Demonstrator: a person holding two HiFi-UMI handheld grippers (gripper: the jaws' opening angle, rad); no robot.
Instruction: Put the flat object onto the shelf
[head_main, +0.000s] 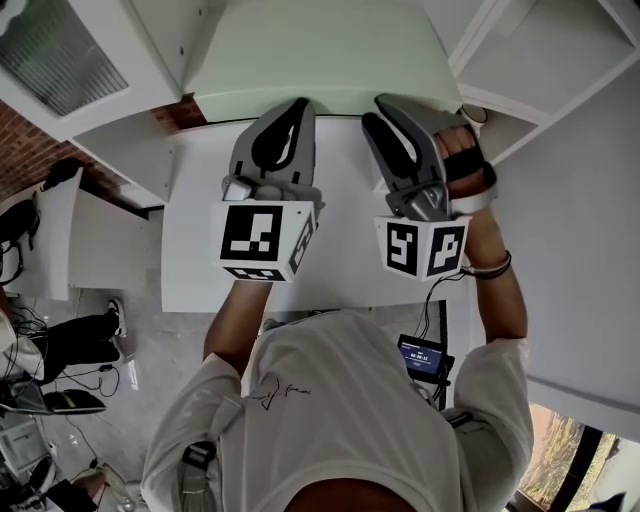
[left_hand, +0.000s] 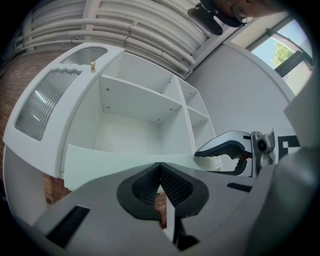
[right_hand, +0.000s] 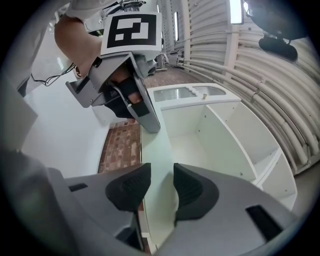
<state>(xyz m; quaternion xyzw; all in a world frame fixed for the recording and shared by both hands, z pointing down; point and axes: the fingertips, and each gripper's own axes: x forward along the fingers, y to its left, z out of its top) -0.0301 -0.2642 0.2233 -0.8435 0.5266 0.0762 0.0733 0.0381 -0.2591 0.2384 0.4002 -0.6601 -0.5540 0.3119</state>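
The pale green flat panel, lying crosswise just before the shelf unit, is clamped at its near edge by the left hand-held gripper and straddled, unpressed, by the half-open right hand-held gripper.

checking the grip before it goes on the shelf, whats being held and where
The pale green flat board, clamped at its near edge by the left gripper; the right gripper straddles that edge, jaws apart, not pressing.
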